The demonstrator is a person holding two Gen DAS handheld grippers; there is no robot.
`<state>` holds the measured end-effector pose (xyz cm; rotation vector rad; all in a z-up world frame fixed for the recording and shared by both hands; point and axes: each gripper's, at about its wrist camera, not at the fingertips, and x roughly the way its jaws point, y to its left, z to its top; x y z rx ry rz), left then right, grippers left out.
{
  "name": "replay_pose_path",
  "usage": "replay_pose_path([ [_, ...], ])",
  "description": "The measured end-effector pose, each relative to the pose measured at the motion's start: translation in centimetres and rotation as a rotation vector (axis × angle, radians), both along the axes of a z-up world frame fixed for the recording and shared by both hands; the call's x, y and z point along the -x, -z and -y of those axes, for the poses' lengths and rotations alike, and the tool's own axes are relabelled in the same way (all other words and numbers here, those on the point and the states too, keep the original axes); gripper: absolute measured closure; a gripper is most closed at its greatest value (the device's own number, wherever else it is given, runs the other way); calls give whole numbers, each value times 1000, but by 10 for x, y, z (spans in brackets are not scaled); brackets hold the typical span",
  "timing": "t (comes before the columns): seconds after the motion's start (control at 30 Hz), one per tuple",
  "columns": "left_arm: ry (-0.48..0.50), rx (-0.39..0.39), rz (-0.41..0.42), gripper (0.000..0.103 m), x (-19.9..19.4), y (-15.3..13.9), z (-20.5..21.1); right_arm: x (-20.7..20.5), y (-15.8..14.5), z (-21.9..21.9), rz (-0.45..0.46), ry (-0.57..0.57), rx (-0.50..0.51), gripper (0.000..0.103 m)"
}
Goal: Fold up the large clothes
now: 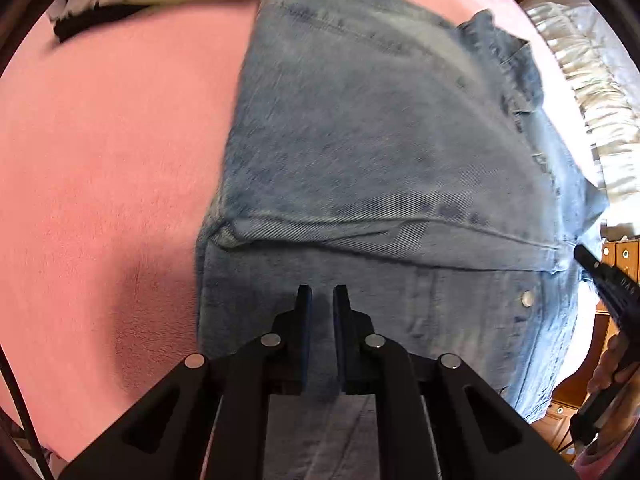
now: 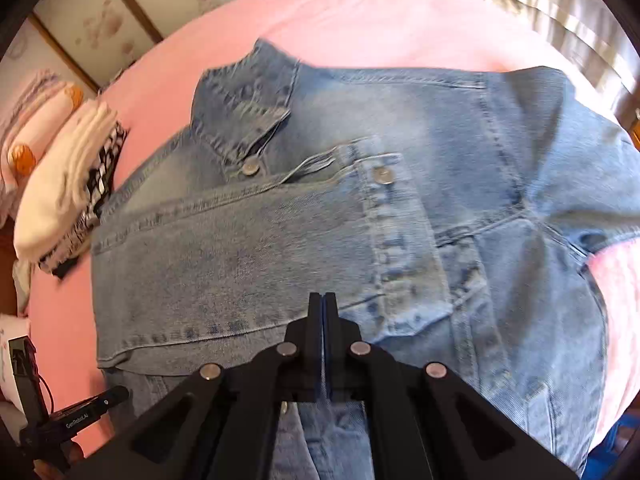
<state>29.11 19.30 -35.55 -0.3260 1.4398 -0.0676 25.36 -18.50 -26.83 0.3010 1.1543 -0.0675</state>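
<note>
A pink bedspread (image 2: 360, 20) underlies the denim jacket (image 2: 320, 220), folded clothes (image 2: 68, 184) alongside.

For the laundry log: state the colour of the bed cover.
Pink bed cover, clearest in the right wrist view.

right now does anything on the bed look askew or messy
The denim jacket is only partly folded: one sleeve lies slanted across the front, the collar is flipped up crooked, and one edge hangs past the pink bed cover. No damage shows. The stack of folded clothes near the bed's edge looks tidy.
</note>
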Motion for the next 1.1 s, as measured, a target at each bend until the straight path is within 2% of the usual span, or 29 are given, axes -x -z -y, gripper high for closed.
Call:
replay_pose_path([
  [0.07,-4,-11,40,73,-3,-15,7,7,-5,11,6,24,-1,103],
  [0.1,-9,-11,56,68,-6,-22,10,11,-6,16,11,38,-3,103],
  [0.17,-34,-7,97,44,-10,-35,23,18,-6,33,15,82,-24,102],
  [0.27,-95,-40,161,30,-17,-52,57,30,1,63,39,144,-98,102],
  [0.37,-102,-81,185,28,-13,-66,101,43,10,96,39,199,-141,101],
  [0.47,-39,-152,226,28,-4,-83,147,53,13,132,-1,217,-190,98],
  [0.53,-26,-201,247,26,0,-91,177,61,9,158,-25,211,-197,81],
  [0.57,-16,-207,246,24,5,-96,192,65,6,168,-25,205,-203,78],
  [0.63,-1,-202,226,24,5,-99,224,73,0,191,-18,194,-223,71],
  [0.83,25,-157,142,24,9,-105,299,94,-16,259,-40,173,-243,68],
  [1.0,28,-141,128,24,13,-111,356,113,-20,314,-53,211,-274,65],
  [1.1,57,-134,120,24,13,-112,385,123,-20,347,-43,258,-283,58],
])
